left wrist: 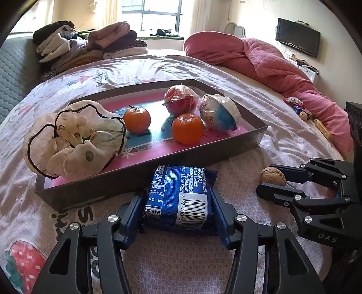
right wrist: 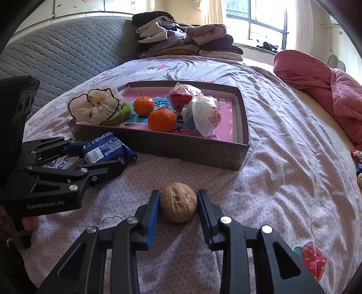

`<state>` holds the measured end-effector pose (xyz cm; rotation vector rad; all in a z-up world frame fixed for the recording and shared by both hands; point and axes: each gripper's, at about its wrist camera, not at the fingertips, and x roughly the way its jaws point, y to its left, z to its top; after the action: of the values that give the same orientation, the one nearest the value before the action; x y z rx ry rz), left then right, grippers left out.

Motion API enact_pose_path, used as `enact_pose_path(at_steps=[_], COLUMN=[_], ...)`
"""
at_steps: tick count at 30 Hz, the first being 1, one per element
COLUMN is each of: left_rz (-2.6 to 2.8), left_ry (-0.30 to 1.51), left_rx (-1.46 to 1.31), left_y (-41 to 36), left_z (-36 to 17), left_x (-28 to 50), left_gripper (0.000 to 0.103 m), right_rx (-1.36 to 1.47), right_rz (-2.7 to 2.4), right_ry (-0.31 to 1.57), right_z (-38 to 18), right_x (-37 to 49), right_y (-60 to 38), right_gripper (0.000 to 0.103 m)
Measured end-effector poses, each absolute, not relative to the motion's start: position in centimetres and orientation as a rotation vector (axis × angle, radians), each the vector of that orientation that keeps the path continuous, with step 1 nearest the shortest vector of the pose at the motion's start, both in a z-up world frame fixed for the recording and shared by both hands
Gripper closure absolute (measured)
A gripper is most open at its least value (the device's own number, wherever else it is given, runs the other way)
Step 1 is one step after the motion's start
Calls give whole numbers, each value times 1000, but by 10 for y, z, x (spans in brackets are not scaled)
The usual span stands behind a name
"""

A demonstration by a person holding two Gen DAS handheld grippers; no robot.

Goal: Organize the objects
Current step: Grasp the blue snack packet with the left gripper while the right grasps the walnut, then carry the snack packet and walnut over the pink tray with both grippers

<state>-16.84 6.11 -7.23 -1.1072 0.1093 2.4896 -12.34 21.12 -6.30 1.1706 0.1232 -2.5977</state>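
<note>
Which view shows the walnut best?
Right wrist: the walnut sits centred and large between the right gripper pads. Left wrist shows it small, at the frame's right, partly behind that gripper's fingers.

Bright daylight comes in through the window [left wrist: 156, 15] at the far end of the bed [left wrist: 260, 95]. The glass glares white. Shadows are soft. Both pictures are sharp, but bend round with dark corners.

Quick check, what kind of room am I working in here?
Most likely a bedroom in a home: the work surface is a bed with a printed sheet, a pink quilt bunched on it, folded clothes stacked at the headboard, and a wall-mounted TV.
</note>
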Motion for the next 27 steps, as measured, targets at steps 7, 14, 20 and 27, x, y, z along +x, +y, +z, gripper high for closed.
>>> enact_pose_path(at_steps=[7,14,20,27], left_rz=[2508,2570,2630,2680], left_ry=[91,126,116,116], left_rx=[-1105,-1018,-946,-890], left_y=[57,53,46,43], left_z=[-66,-42,-13,15], left_x=[-162,-144,-130,-120], left_gripper=[46,46,46,46], right_rx=[1099,1006,935,860], right_rz=[-2603,-2610,-2621,-2625], right_ry=[126,123,112,93], right_z=[-51,-37,-20,6], right_x=[-117,-111,-108,-108], right_y=[208,204,203,201], right_gripper=[70,70,70,70])
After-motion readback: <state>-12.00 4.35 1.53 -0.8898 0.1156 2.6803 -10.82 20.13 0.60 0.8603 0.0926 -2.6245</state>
